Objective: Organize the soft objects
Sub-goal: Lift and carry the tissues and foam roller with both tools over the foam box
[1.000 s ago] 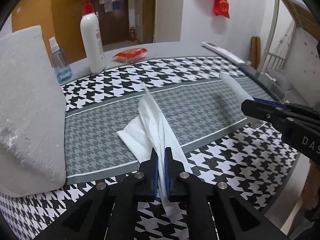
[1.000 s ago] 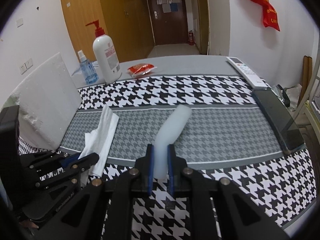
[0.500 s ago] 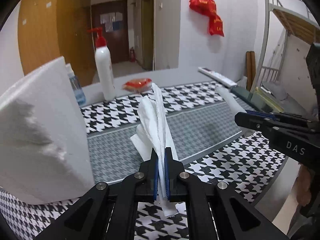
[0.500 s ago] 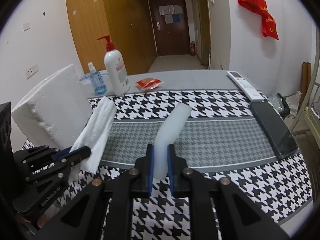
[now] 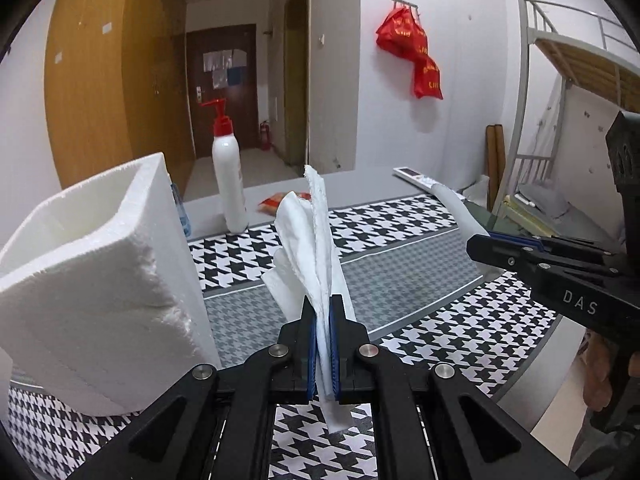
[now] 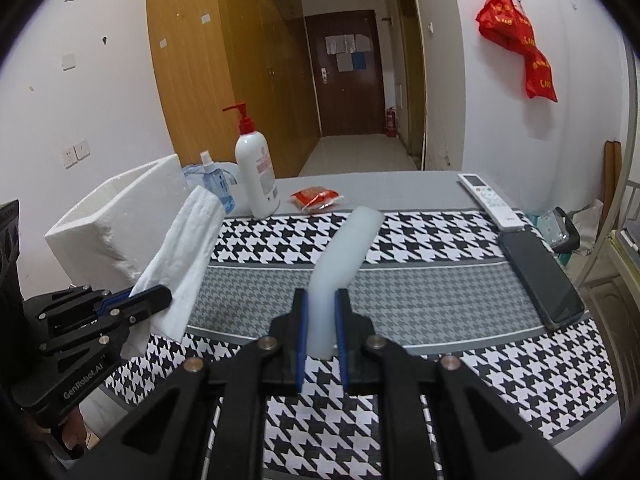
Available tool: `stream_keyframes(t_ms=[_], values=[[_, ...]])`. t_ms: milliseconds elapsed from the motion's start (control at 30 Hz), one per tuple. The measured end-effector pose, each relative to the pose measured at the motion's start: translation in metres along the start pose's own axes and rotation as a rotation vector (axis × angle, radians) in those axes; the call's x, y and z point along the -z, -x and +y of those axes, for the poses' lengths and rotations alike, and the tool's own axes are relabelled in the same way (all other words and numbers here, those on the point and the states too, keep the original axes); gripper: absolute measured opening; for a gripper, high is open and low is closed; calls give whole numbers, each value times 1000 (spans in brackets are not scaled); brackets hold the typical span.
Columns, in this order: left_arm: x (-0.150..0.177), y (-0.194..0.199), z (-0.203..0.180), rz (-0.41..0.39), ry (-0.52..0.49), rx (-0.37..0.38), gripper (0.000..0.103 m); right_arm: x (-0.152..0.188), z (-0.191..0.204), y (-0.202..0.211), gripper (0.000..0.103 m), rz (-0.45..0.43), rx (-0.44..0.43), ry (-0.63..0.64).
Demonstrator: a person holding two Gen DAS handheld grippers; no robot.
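Note:
My left gripper is shut on a white tissue and holds it up above the houndstooth cloth. It also shows in the right wrist view with the tissue. My right gripper is shut on a pale, bent foam strip, lifted off the table; it shows at the right of the left wrist view with the strip. An open white foam box stands at the left, also seen in the right wrist view.
A white pump bottle, a small blue spray bottle and a red packet stand at the back of the table. A remote and a dark phone lie at the right. A bunk bed frame is beyond the table.
Both grippers have risen. The tissue has come off the cloth and now hangs upright in my left gripper beside the foam box. The foam strip is lifted higher too.

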State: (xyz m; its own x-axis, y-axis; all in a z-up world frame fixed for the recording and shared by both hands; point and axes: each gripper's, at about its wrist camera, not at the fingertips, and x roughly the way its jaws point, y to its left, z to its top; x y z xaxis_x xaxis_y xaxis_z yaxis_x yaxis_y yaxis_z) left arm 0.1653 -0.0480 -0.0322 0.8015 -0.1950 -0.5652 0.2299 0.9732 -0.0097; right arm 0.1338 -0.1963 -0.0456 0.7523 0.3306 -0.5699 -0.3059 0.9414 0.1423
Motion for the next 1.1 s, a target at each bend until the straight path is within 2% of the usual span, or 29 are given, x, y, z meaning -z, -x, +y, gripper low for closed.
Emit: stream_keyframes(t_ms=[500, 1100], values=[[-9, 28, 7, -80, -17, 26, 6, -4, 13, 25, 16, -79, 9, 3], [-27, 62, 26, -203, -30, 30, 6, -27, 46, 47, 16, -185, -13, 63]])
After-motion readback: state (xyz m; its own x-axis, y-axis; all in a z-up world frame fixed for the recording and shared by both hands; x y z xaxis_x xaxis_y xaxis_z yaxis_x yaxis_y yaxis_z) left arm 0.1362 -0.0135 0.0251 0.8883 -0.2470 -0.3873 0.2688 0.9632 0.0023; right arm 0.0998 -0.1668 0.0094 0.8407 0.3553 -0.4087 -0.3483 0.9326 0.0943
